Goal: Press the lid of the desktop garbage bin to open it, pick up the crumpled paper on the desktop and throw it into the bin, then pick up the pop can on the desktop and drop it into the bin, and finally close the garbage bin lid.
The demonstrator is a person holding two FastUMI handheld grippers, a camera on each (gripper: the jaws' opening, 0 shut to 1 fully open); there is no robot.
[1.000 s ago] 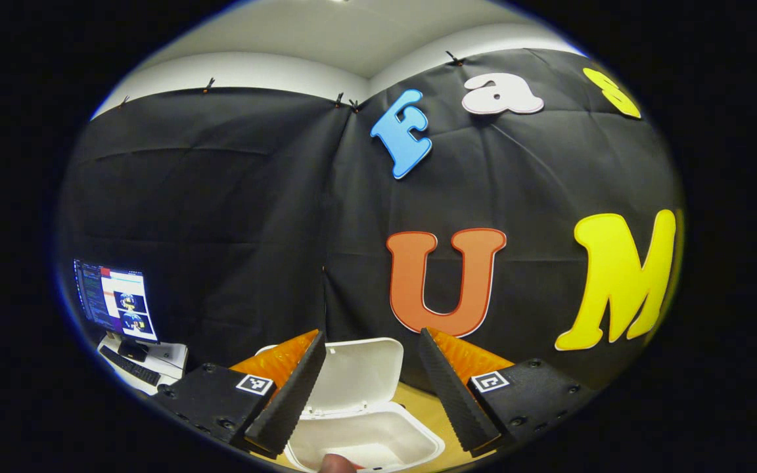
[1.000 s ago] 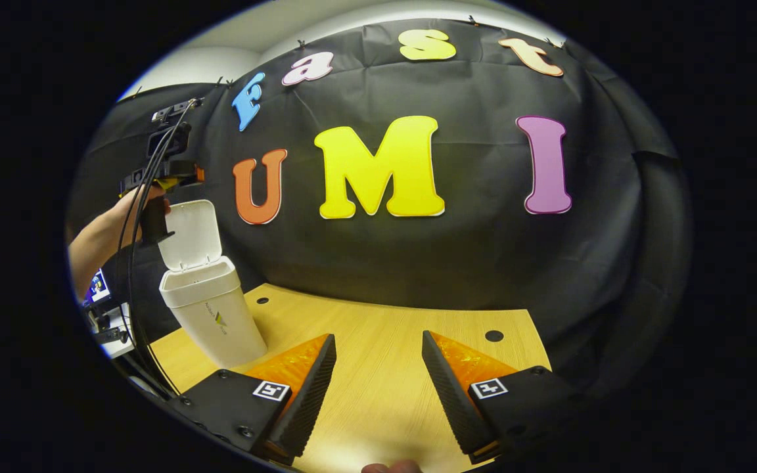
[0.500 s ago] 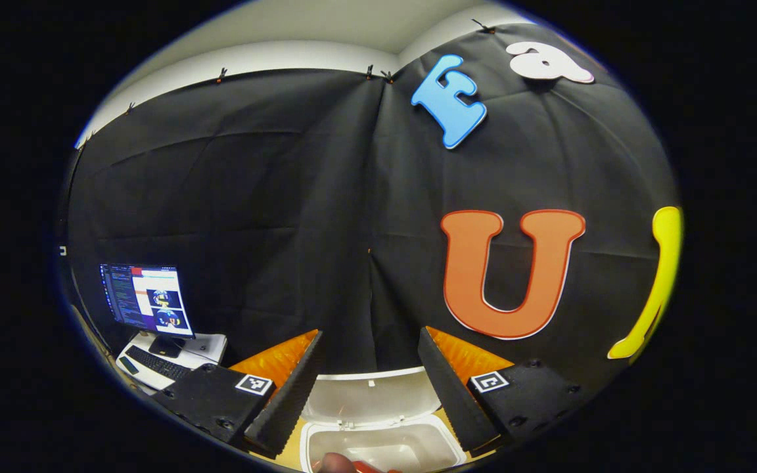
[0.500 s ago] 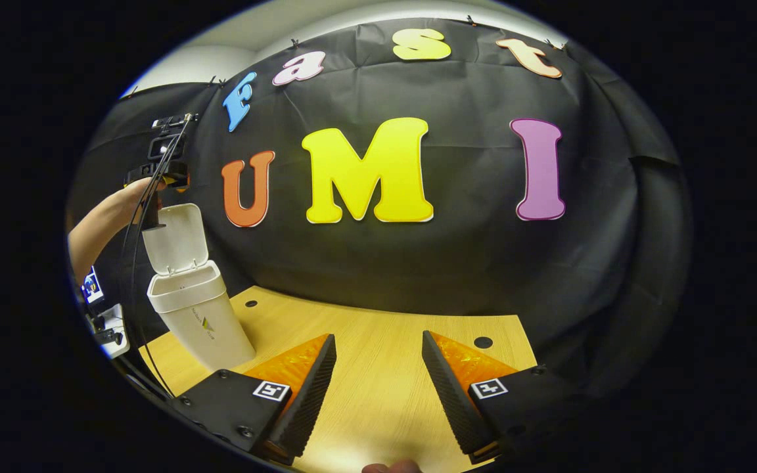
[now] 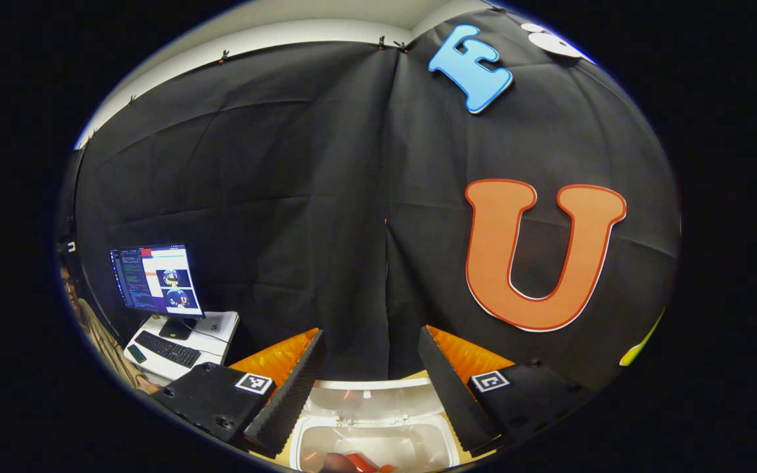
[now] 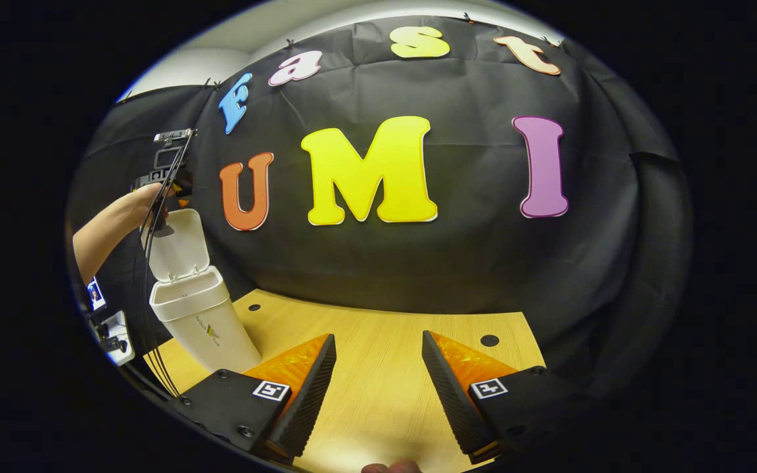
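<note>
Readable markings: almost none

The white garbage bin (image 6: 211, 325) carries a small logo with print too tiny to read; square coded tags sit on each hand-held gripper (image 6: 372, 381), bearing no legible text.

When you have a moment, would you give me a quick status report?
Left gripper open above the white plastic garbage bin. Right gripper open over the wooden desktop. Hinged lid up, something red inside. Nothing blocking the lid.
</note>
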